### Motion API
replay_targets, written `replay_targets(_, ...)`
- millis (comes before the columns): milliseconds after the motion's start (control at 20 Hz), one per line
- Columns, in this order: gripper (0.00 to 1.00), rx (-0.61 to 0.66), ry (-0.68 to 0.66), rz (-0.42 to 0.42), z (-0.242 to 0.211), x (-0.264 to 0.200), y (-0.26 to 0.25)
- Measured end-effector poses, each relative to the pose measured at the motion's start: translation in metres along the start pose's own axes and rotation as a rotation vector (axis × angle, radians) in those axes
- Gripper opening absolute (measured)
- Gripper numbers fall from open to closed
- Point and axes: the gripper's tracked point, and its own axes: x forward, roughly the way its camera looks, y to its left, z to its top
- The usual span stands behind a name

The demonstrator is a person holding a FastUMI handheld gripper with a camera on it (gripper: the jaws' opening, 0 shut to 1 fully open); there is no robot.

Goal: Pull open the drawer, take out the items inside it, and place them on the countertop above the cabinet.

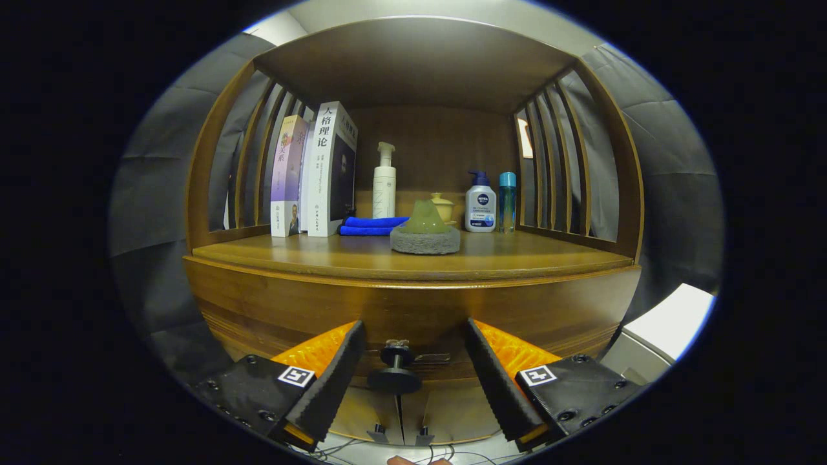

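Note:
A wooden cabinet stands close in front of me, its drawer front [413,316] shut below the countertop [413,258]. A black round knob [395,371] sticks out from the drawer front. My gripper [410,368] is open, its two black padded fingers [329,381] on either side of the knob with gaps on both sides. Nothing is held. The drawer's inside is hidden.
On the countertop sit a grey pad with a green cone-shaped piece [425,232], a folded blue cloth [371,225], upright books [313,171], a white pump bottle [384,181], a small yellow pot [443,206], a lotion pump bottle [480,203] and a blue-capped bottle [507,200]. Slatted sides and a top board enclose the shelf.

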Motion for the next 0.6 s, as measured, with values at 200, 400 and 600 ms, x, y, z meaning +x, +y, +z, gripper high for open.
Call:
replay_targets(200, 0.98, 0.014, 0.012, -0.005, 0.0, 0.0, 0.002)
replay_targets(400, 0.98, 0.013, 0.036, 0.012, 0.0, 0.001, 0.001)
replay_targets(600, 0.97, 0.027, 0.064, 0.034, 0.007, -0.013, -0.011)
